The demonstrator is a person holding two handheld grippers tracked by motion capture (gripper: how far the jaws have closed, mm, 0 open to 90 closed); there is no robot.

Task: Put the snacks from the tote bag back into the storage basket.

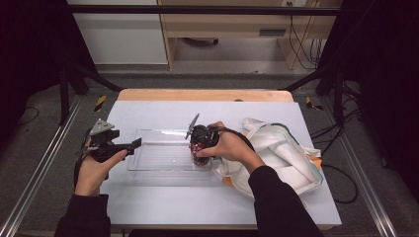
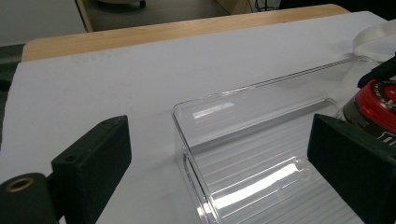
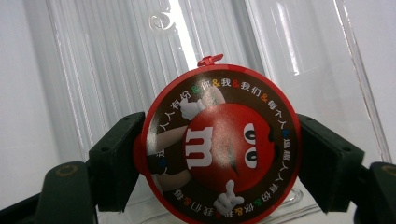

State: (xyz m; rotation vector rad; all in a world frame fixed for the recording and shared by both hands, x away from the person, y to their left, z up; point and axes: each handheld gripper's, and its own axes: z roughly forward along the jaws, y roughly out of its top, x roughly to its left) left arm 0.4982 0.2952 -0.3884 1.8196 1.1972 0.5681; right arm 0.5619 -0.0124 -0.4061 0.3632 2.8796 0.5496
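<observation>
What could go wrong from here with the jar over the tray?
1. Right gripper pinches only the jar under its round red lid; it could slip or twist out.
2. Jar hangs near the clear tray end wall and may clip it.
3. Left gripper, open astride the tray's corner, could nudge it.

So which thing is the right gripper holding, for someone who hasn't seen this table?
On the white table lies a clear plastic tray. At its right end, the right gripper clasps a round candy jar, its red lid bearing a cartoon face.
</observation>
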